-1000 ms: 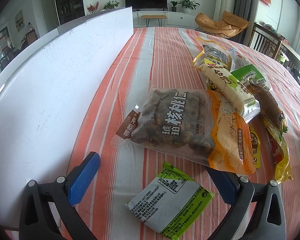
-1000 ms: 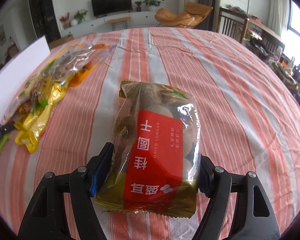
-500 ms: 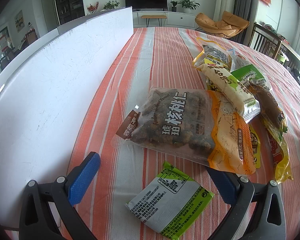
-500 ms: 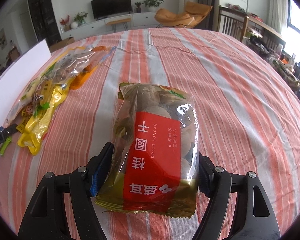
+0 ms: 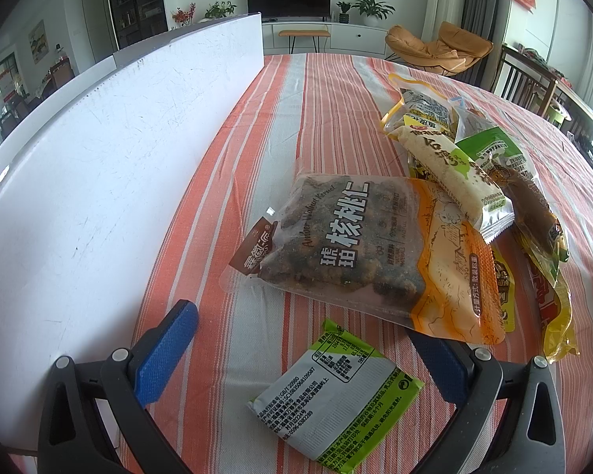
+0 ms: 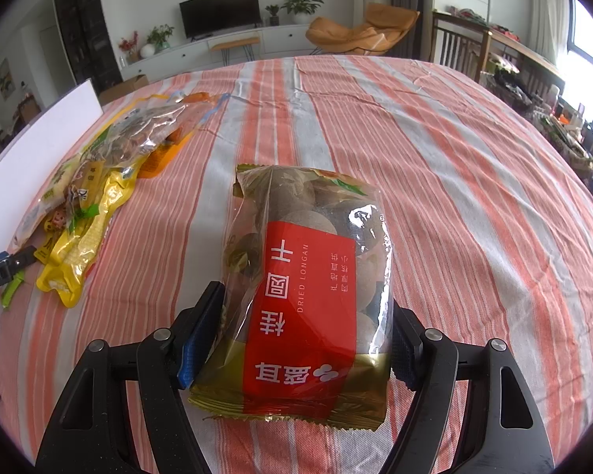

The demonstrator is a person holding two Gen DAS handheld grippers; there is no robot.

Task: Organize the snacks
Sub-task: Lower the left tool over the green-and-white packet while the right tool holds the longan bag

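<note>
Here the dried longan bag point(image 6: 308, 292) sits on the striped bench point(image 6: 474, 181) – squeezed between the blue pads of the right hand-held gripper point(image 6: 302, 335). The left hand-held gripper point(image 5: 312, 351) is wide apart – a green-and-white packet point(image 5: 336, 391) lies between its fingers, untouched, near the walnut bag point(image 5: 359, 245).

A: The tablecloth point(image 6: 435, 150) is striped orange-red, white and pale grey. The longan bag point(image 6: 308, 288) is clear with a red label and a gold near edge.

B: Left of it, the walnut bag point(image 5: 359, 249) is clear and orange with black lettering; the small packet point(image 5: 336, 391) nearest is white, edged lime green. The board point(image 5: 99, 181) is plain white.
</note>
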